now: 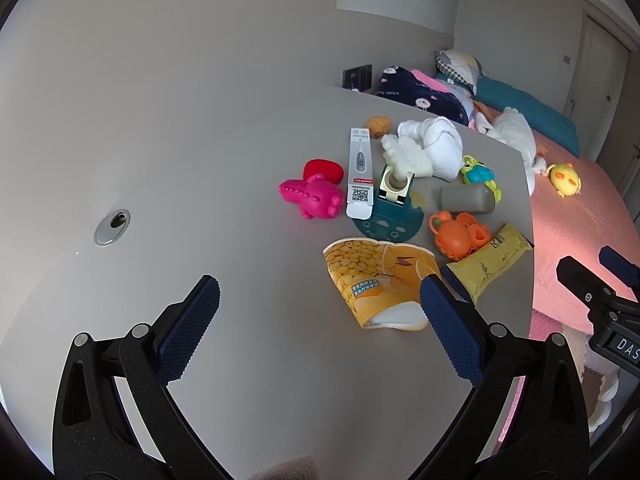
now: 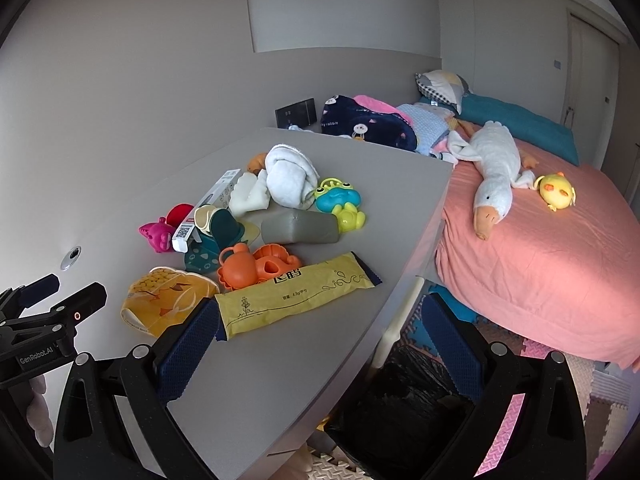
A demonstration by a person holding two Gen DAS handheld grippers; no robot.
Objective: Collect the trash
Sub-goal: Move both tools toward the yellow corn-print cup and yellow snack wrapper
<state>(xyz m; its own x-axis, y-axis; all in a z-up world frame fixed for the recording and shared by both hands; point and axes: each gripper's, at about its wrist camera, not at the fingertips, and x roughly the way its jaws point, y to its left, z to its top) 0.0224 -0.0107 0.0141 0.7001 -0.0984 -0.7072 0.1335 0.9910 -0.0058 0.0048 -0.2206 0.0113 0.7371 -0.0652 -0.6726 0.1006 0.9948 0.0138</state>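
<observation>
A crushed yellow paper cup [image 1: 376, 280] lies on the grey table [image 1: 200, 168] just ahead of my left gripper [image 1: 320, 304]. The gripper is open and holds nothing, and its right finger overlaps the cup's edge in the view. A yellow wrapper [image 1: 488, 264] rests right of the cup. In the right wrist view the same wrapper [image 2: 296, 300] lies near the table's edge, between the tips of my open, bare right gripper [image 2: 320, 328]. The cup [image 2: 164, 300] sits to its left. A white thermometer box [image 1: 360, 172] leans on the toys behind.
Plastic toys, a white towel [image 2: 288, 176] and a grey case [image 2: 300, 226] crowd the table's middle. A black-lined bin [image 2: 400, 408] stands on the floor below the table's edge. A pink bed [image 2: 540, 248] with a plush goose lies to the right. A cable hole [image 1: 112, 226] marks the left.
</observation>
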